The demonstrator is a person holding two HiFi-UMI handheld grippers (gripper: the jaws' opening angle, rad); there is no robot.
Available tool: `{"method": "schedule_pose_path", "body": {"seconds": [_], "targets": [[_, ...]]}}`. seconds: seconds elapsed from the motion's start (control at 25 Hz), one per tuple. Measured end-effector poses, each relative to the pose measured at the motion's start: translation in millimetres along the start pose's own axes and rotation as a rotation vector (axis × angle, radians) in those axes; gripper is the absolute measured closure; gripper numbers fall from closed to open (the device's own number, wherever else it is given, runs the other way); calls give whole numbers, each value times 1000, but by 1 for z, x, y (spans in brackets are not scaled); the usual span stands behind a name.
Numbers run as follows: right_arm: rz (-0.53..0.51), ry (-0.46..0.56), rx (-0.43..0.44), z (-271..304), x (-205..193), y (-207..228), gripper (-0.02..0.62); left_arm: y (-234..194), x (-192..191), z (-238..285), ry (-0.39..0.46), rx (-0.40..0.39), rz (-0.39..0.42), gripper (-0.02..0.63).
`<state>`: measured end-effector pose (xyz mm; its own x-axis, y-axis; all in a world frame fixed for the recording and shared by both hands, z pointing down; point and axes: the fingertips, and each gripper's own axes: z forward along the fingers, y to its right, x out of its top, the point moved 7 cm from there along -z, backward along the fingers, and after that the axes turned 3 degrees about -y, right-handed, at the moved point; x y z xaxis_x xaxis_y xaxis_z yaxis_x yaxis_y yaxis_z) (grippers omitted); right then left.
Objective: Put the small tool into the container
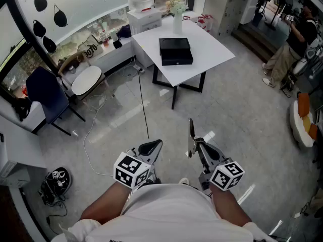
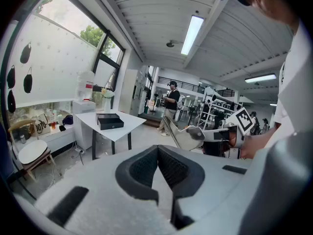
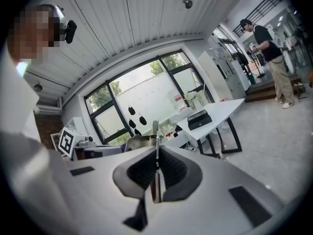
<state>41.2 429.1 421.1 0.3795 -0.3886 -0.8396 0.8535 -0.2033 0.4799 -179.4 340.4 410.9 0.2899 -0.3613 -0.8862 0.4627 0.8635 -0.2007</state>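
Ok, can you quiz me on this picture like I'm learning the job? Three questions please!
1. Which one holds the thin metal tool? A) the left one B) the right gripper
2. True or false: the left gripper is shut with nothing in it.
3. Fill in: on the white table sits a black ____.
Key: 1 B. 2 true. 3 box.
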Motion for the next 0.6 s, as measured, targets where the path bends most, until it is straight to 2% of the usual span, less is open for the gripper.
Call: {"method": "schedule_pose_path", "body": {"seconds": [0.6], "targets": [[14, 13, -1, 6, -7, -9, 586, -11, -3, -7, 8, 2, -5, 597]]}}
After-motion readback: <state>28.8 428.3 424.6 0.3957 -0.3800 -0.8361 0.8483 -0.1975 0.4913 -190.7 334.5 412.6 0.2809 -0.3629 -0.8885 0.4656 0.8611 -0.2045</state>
